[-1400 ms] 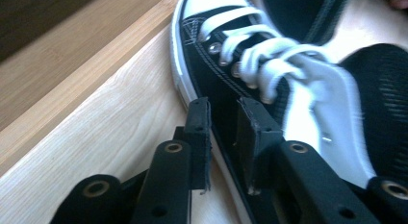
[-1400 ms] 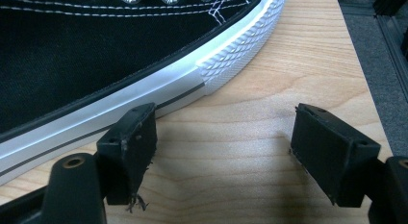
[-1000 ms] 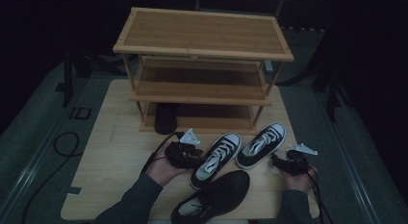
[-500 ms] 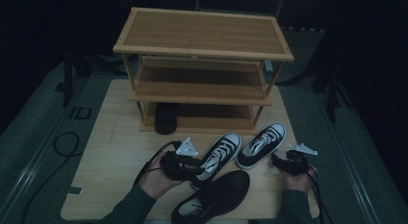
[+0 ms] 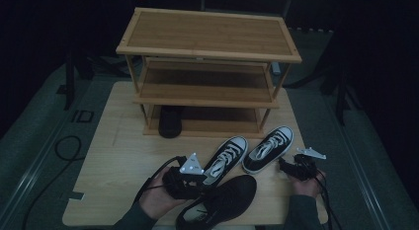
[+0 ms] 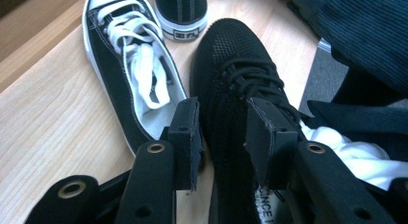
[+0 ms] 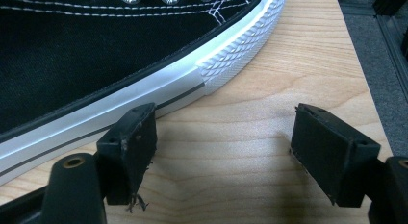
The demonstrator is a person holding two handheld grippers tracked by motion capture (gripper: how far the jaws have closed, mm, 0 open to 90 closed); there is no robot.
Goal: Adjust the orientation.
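Note:
An all-black knit shoe (image 5: 222, 200) (image 6: 231, 65) lies at the table's front edge. My left gripper (image 5: 200, 183) (image 6: 223, 118) is open at its collar. One jaw stands outside the shoe's side and the other over its opening, neither pressing. A black-and-white canvas sneaker (image 5: 225, 156) (image 6: 130, 65) lies just beside it. A second canvas sneaker (image 5: 269, 148) (image 7: 96, 51) lies further right. My right gripper (image 5: 285, 166) (image 7: 226, 132) rests open on the table by that sneaker's white sole, with bare wood between its jaws.
A three-tier wooden shoe rack (image 5: 207, 37) stands at the back of the wooden table (image 5: 123, 156). A dark shoe (image 5: 170, 122) sits at the left of its lowest shelf. A cable (image 5: 64, 146) loops on the floor to the left.
My left gripper has moved toward the table's front edge and slightly right, coming up against the black knit shoe. The shoes and my right gripper have stayed put.

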